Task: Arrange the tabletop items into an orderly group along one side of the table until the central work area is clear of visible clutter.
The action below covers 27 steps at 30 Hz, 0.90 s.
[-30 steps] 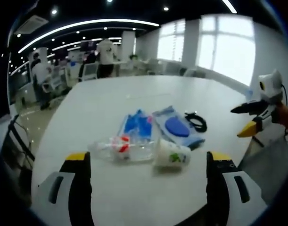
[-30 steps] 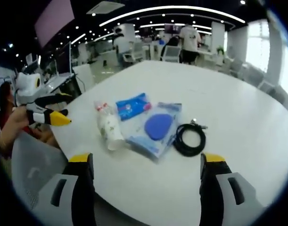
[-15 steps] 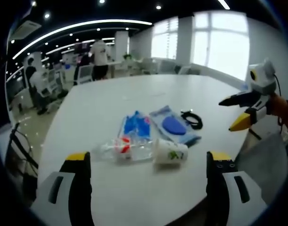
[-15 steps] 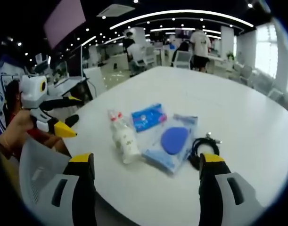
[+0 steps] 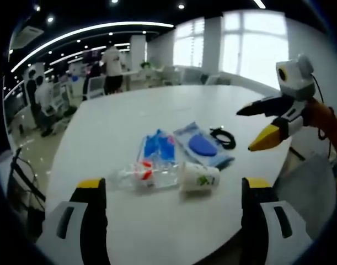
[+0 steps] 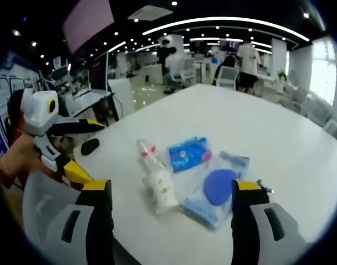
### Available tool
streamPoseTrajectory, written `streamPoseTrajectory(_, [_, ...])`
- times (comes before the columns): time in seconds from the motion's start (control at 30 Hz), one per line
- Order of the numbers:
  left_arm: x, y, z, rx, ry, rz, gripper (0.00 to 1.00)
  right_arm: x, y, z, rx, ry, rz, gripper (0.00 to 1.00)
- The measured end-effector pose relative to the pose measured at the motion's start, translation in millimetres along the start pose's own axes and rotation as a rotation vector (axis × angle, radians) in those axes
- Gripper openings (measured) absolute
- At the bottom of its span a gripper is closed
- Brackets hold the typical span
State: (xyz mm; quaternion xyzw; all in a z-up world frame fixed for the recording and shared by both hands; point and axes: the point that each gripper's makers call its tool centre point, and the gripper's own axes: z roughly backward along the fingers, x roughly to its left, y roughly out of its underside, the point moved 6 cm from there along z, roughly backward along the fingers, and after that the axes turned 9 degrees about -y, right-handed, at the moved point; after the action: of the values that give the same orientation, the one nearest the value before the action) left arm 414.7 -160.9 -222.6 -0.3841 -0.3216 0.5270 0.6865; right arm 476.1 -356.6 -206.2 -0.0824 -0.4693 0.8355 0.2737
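Observation:
A clear plastic bottle (image 5: 142, 174) with a red label lies on the white table (image 5: 157, 110), mouth to mouth with a tipped white paper cup (image 5: 200, 176). Behind them lie a blue packet (image 5: 159, 146), a clear bag holding a blue disc (image 5: 201, 146) and a coiled black cable (image 5: 223, 138). My left gripper (image 5: 174, 190) is open, short of the bottle and cup. The right gripper (image 5: 255, 126) hovers open at the table's right edge. In the right gripper view, my right gripper (image 6: 171, 190) is open before the cup (image 6: 164, 193), bottle (image 6: 148, 157), packet (image 6: 189, 154) and bag (image 6: 218, 187). The left gripper (image 6: 86, 150) hangs open at left.
The round white table (image 6: 256, 121) has much bare surface behind the items. A grey chair back (image 6: 44, 204) stands close to its near edge. Desks, chairs and several people fill the office at the back (image 5: 102, 66). Bright windows (image 5: 251, 49) line the far wall.
Both cameras have shifted. The right gripper has come in closer and larger over the table's right edge. The items on the table lie where they were.

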Motion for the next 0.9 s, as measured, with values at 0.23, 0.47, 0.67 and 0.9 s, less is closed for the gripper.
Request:
streamPoseTrajectory(0.23, [1.0, 0.4, 0.3, 0.004, 0.008, -0.006, 0.99, 5.8, -12.3, -22.7, 0.018, -0.048, 0.055, 0.86])
streamPoseTrajectory(0.47, [0.6, 2.1, -2.3, 0.013, 0.019, -0.019, 0.99, 16.4, -25.9, -49.8, 0.051, -0.121, 0.100, 0.84])
streamPoseTrajectory(0.67, [-0.3, 0.7, -3.9, 0.011, 0.019, -0.034, 0.99, 22.5, -37.3, -74.8, 0.087, -0.153, 0.143, 0.82])
streamPoseTrajectory(0.9, [2.9, 6.2, -6.9, 0.007, 0.021, -0.047, 0.99, 24.9, -31.8, -99.8, 0.153, -0.175, 0.182, 0.76])
